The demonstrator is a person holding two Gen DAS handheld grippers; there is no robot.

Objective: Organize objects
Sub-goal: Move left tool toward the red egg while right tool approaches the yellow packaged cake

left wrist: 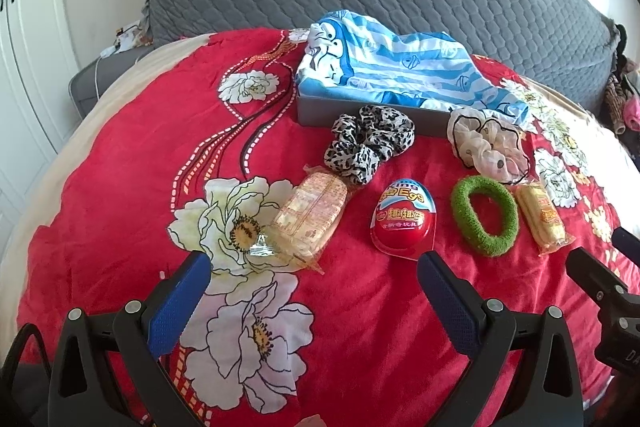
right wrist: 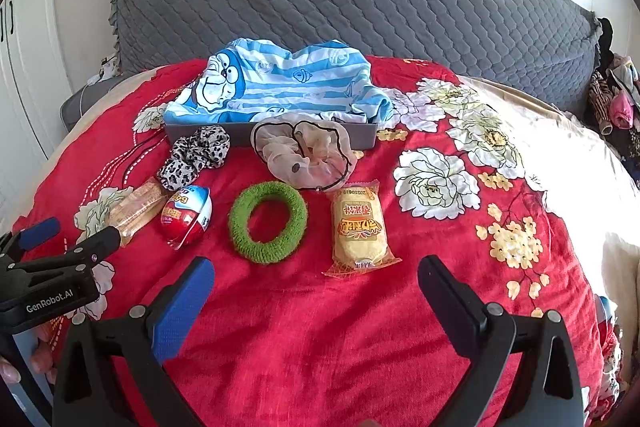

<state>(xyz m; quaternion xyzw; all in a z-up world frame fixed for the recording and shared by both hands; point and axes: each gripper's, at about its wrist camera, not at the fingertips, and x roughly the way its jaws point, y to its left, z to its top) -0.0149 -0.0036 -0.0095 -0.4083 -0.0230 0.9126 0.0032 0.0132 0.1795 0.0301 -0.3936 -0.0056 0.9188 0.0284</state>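
Both tongs, left tongs (left wrist: pixel 314 261) and right tongs (right wrist: pixel 316 267), are wide apart and hold nothing, near the green hair ring (right wrist: pixel 267 222) on the bed (right wrist: pixel 320 327).

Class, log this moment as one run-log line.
left tongs: open, empty | right tongs: open, empty | green hair tie: on bedspread | grey tray: holds striped cloth

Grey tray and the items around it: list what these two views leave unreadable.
- Grey tray interior: covered by the blue striped cloth in both views.
- Tray's front wall: partly hidden by the cream scrunchie and leopard scrunchie in the right wrist view.
- Clear-wrapped snack: its near end is blocked by the left tool there.
- Toy egg small print: too fine to read.
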